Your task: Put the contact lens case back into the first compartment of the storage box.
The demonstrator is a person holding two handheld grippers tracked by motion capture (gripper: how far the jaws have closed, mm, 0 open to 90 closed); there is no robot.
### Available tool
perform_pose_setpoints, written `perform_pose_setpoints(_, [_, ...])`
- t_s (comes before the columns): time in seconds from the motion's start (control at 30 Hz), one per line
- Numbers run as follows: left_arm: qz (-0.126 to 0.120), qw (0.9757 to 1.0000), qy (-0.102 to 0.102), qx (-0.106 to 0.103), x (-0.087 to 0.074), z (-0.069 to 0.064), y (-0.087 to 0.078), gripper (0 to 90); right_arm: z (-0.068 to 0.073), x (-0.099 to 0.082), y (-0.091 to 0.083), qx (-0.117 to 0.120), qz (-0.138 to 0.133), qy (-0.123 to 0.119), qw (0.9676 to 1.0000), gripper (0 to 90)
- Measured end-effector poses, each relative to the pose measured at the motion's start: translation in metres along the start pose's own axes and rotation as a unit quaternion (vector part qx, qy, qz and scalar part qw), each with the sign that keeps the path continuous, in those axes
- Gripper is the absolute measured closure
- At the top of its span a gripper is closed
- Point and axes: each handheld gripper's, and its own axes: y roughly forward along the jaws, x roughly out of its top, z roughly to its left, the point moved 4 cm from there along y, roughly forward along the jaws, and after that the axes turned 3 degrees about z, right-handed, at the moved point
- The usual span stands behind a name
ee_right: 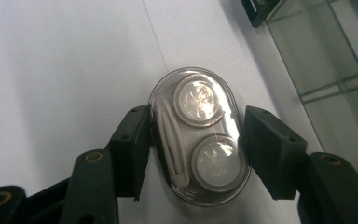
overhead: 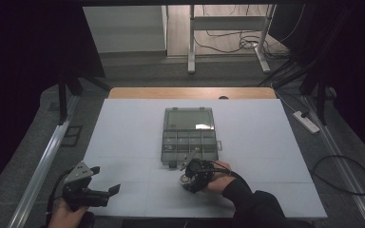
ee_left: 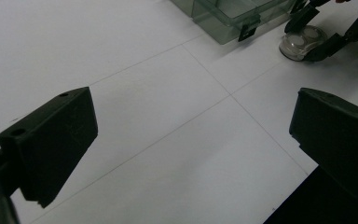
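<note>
While my left gripper [overhead: 105, 181] hangs over the bare near-left part of the white foam-board table top [overhead: 123, 142], its jaws stand wide with nothing between them. Further right, my right gripper [ee_right: 198, 149] is closed on the small clear oval plastic case [ee_right: 199, 137], one pad pressed to each long side; two round silvery lids and a white tweezer-like piece show inside it. That case rests on the board near my edge, just in front of the smoky transparent plastic compartment box [overhead: 189, 137]. Beyond, the box's lid [overhead: 189, 118] lies folded back, away from me.
</note>
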Motion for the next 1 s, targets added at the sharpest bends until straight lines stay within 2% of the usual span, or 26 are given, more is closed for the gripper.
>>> perform_pose_setpoints(0.13, [0.0,1.0,0.0,0.0,0.0,0.0,0.0,0.8,0.0,0.0,0.0,0.001,0.002,-0.003,1.0,45.5])
perform_pose_setpoints(0.17, [0.0,1.0,0.0,0.0,0.0,0.0,0.0,0.8,0.0,0.0,-0.001,0.002,0.003,-0.004,1.0,48.7])
perform_pose_setpoints(0.33, [0.0,1.0,0.0,0.0,0.0,0.0,0.0,0.8,0.001,0.0,-0.002,-0.001,0.008,-0.001,1.0,48.8])
perform_pose_setpoints(0.57, [0.0,1.0,0.0,0.0,0.0,0.0,0.0,0.8,0.004,0.004,-0.008,0.007,-0.011,0.006,0.9999,48.8])
perform_pose_setpoints(0.87, [0.001,1.0,0.0,0.0,0.0,0.0,0.0,0.8,0.003,0.012,-0.024,0.017,-0.053,0.038,0.9977,48.8])
perform_pose_setpoints(1.0, [0.001,1.0,0.0,0.0,0.0,0.0,0.0,0.8,0.002,0.014,-0.029,0.019,-0.063,0.048,0.9967,48.8])
